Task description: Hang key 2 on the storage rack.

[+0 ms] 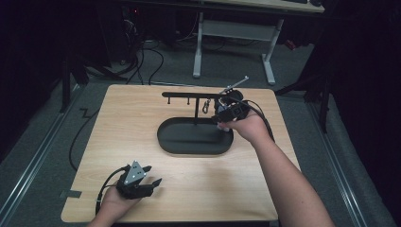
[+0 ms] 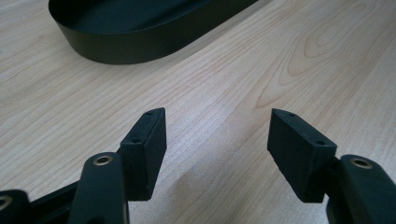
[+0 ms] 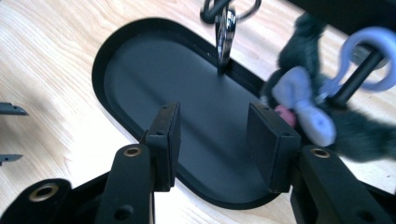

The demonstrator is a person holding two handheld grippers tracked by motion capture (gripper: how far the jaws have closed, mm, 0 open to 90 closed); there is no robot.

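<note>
A black oval tray (image 1: pixel 194 150) lies mid-table, and a black T-shaped rack (image 1: pixel 189 95) with hook pegs stands in it. A silver metal clasp (image 1: pixel 206 107) hangs from the bar. My right gripper (image 1: pixel 221 116) is at the rack's right end, above the tray's right part. Its jaws stand open with nothing between them. In the right gripper view my right gripper (image 3: pixel 212 121) looks down on the tray (image 3: pixel 100 60). The clasp (image 3: pixel 224 32) dangles ahead, and a dark furry charm (image 3: pixel 299 56) with a lilac bow and ring hangs on a peg just right of the jaws. My left gripper (image 1: pixel 153 174) rests open and empty near the front left edge, its jaws (image 2: pixel 217 126) pointing toward the tray (image 2: pixel 130 44).
Bare wood lies between my left gripper and the tray. The table's front edge is close behind the left hand. Beyond the far edge stands a white-legged desk (image 1: pixel 231 30), with cables (image 1: pixel 142 56) on the grey floor.
</note>
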